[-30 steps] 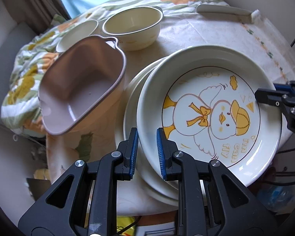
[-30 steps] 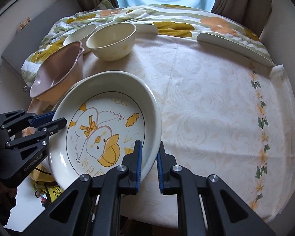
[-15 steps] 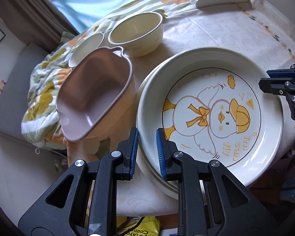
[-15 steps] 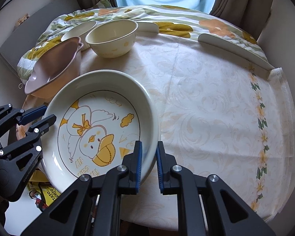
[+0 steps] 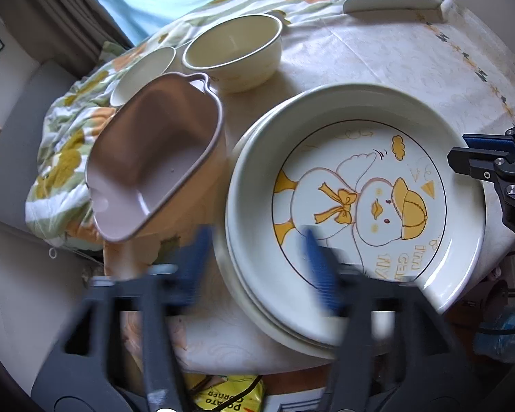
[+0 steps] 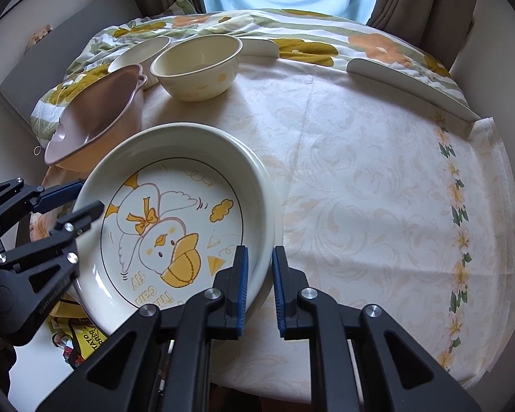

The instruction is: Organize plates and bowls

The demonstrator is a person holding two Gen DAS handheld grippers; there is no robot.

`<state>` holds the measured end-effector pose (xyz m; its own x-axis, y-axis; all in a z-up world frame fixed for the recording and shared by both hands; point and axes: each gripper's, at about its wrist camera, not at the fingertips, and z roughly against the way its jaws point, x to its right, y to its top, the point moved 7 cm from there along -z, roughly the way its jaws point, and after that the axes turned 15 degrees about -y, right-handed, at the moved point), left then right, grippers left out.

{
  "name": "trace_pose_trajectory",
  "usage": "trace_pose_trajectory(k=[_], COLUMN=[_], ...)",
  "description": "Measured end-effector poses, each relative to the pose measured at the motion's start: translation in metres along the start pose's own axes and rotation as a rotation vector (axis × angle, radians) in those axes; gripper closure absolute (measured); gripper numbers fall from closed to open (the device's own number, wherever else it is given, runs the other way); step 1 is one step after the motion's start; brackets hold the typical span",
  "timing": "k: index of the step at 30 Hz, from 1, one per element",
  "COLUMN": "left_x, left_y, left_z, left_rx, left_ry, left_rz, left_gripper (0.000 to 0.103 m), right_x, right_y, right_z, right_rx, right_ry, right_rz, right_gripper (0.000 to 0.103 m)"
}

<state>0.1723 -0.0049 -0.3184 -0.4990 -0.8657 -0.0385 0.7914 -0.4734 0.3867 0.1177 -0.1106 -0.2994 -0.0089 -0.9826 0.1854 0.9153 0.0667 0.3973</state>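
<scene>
Duck plate (image 6: 175, 226) tops the plate stack (image 5: 257, 295) at table's (image 6: 360, 189) near-left edge, face up. Left gripper (image 5: 257, 267) jaws just opened, straddling rim untouched; right gripper (image 6: 259, 288) pinches the rim.

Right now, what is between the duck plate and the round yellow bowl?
Only bare tablecloth. The right wrist view shows the duck plate and the cream bowl apart, nothing between. The pink dish stands off beside.

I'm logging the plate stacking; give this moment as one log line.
left gripper: just opened, off rim | right gripper: shut on duck plate | plate: on stack
</scene>
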Motion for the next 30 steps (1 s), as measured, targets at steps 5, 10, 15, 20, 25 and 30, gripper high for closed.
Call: trace_pose_trajectory(k=[5,10,15,20,25,30], left_x=[0.002,-0.018,-0.066,-0.118,-0.15,-0.165], left_y=[0.006,0.014,0.018,0.004,-0.008,-0.018], left_z=[0.018,0.062,0.122,0.131,0.106,0.05], left_rx=[0.038,0.103,0.249,0.295,0.29,0.231], left_ry=[0.0,-0.02,-0.034,-0.039,-0.092,-0.249], left_rz=[0.019,0.131,0.365,0.562,0.656,0.777], left_gripper=[0.027,0.027,0.002,0.0,0.0,0.001], right_x=[0.007,0.021,0.019,-0.003,-0.043,-0.081], right_y=[0.002,0.021,0.057,0.098,0.119,0.134], right_z=[0.01,0.04,0.073,0.085,0.065,0.02], right_rx=[0.018,0.075,0.155,0.224,0.149,0.022], right_ry=[0.032,0.085,0.199,0.303,0.338,0.397], right_rz=[-0.028,-0.053,-0.017,0.035,0.081,0.067], right_gripper=[0.09,0.09,0.063,0.0,0.0,0.0])
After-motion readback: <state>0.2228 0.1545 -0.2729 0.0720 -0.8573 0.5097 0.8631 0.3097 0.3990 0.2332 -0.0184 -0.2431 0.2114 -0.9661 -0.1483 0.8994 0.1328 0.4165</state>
